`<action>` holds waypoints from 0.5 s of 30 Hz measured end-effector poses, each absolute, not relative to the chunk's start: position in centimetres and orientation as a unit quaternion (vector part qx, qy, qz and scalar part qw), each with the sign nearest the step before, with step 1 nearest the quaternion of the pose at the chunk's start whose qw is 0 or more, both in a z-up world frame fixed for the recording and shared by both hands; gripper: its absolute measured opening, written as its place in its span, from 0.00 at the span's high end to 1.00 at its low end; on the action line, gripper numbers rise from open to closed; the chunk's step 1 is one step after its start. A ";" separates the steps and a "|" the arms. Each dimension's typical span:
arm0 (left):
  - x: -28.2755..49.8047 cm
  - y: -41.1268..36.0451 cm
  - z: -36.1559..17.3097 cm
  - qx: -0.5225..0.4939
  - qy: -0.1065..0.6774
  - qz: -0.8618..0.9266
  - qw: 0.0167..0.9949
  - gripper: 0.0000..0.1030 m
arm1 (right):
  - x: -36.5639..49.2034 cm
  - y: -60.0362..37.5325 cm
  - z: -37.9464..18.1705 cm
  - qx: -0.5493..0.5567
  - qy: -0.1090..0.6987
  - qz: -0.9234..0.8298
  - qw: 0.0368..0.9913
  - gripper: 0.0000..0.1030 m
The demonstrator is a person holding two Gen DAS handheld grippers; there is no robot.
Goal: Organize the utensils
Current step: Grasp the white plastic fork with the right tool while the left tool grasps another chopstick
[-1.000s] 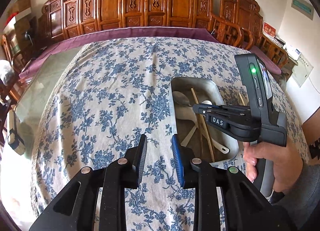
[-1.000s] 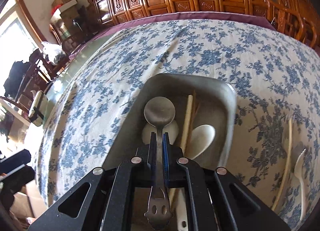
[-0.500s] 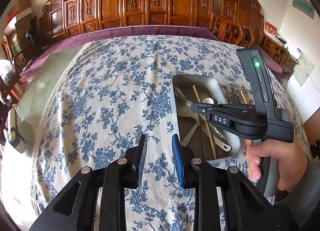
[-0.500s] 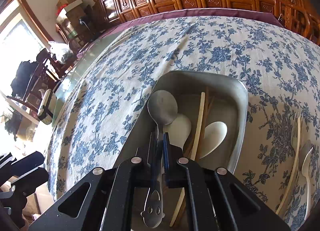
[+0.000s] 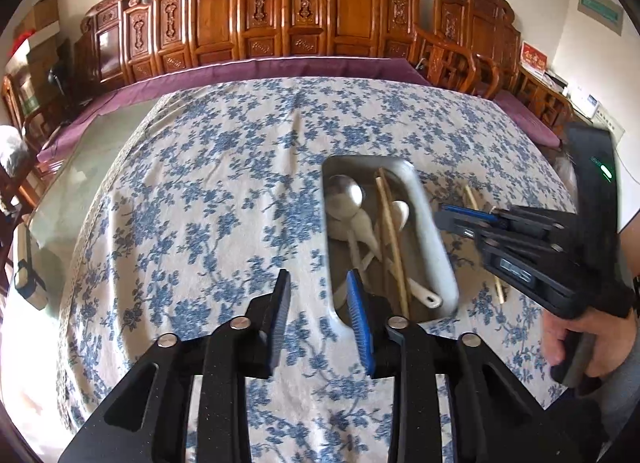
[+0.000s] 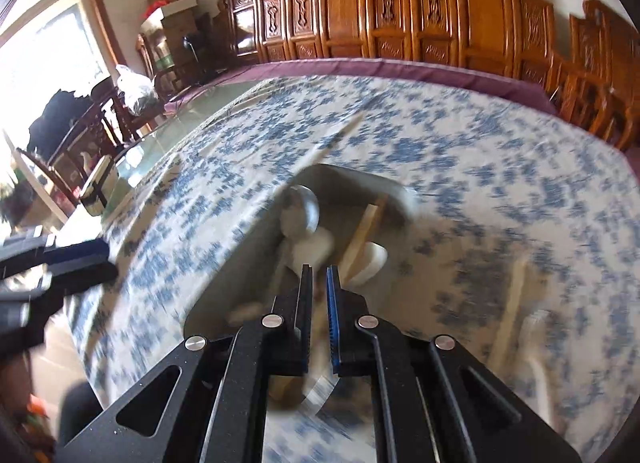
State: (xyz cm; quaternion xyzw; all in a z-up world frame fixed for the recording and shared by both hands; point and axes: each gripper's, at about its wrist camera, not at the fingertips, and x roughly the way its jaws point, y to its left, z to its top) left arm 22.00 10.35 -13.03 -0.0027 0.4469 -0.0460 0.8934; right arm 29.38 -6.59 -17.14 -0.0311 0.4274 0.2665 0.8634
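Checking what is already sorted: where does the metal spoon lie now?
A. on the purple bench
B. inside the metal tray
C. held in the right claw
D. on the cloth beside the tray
B: the metal spoon lies inside the metal tray, its bowl at the far end.

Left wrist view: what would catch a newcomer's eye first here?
The metal tray right of centre on the blue-flowered tablecloth, holding a steel spoon, white spoons and chopsticks. Behind the table, a row of carved wooden chairs lines the wall.
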 end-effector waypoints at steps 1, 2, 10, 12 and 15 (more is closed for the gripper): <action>22.0 9.8 -12.9 -0.002 0.444 -0.048 0.895 0.68 | 28.7 -8.0 -17.0 -0.040 0.422 0.262 0.867 0.91; 22.0 9.3 -12.8 -0.002 0.442 -0.051 0.896 0.68 | 28.2 -9.3 -17.0 -0.046 0.419 0.258 0.869 0.91; 22.4 4.1 -13.2 0.006 0.441 -0.083 0.894 0.66 | 26.9 -20.2 -19.6 -0.065 0.433 0.176 0.882 0.77; 22.6 2.8 -13.7 0.009 0.444 -0.089 0.891 0.65 | 27.3 -22.3 -20.4 -0.061 0.441 0.166 0.880 0.76; 22.9 1.2 -14.6 0.011 0.452 -0.097 0.887 0.62 | 28.1 -23.6 -21.8 -0.066 0.457 0.162 0.872 0.75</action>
